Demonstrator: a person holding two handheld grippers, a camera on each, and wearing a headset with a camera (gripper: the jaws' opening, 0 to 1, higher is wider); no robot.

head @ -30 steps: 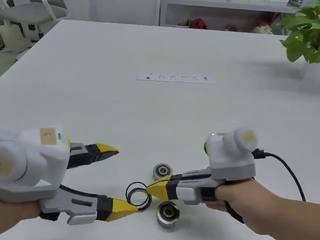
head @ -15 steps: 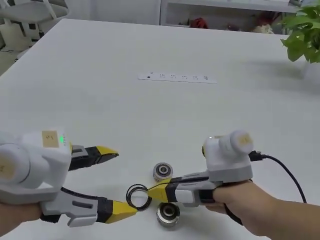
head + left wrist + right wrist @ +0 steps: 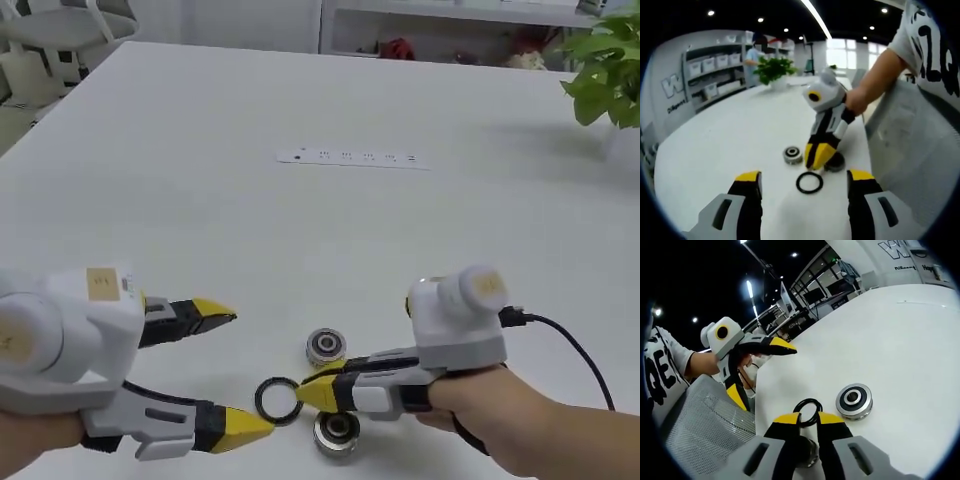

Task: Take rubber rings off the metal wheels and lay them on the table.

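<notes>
A black rubber ring (image 3: 277, 398) lies flat on the white table (image 3: 330, 230). My right gripper (image 3: 308, 393) holds its near edge, jaws almost together; the ring (image 3: 807, 407) runs in between the right gripper's (image 3: 808, 418) tips. One metal wheel (image 3: 325, 346) stands just beyond the ring. A second wheel (image 3: 337, 433) sits under the right gripper's jaws, partly hidden. My left gripper (image 3: 235, 368) is wide open to the left of the ring. From the left gripper (image 3: 805, 177), the ring (image 3: 809, 182) lies just ahead between the jaws, with the wheel (image 3: 792, 154) and the right gripper (image 3: 819, 156) beyond it.
A white power strip (image 3: 353, 156) lies flat mid-table. A potted green plant (image 3: 605, 70) stands at the far right. Shelves with small items run behind the table. A black cable (image 3: 570, 335) trails from the right gripper.
The ring, tilted up off the table a second ago, now lies flat. The right gripper has sunk slightly with it. The left gripper has barely moved.
</notes>
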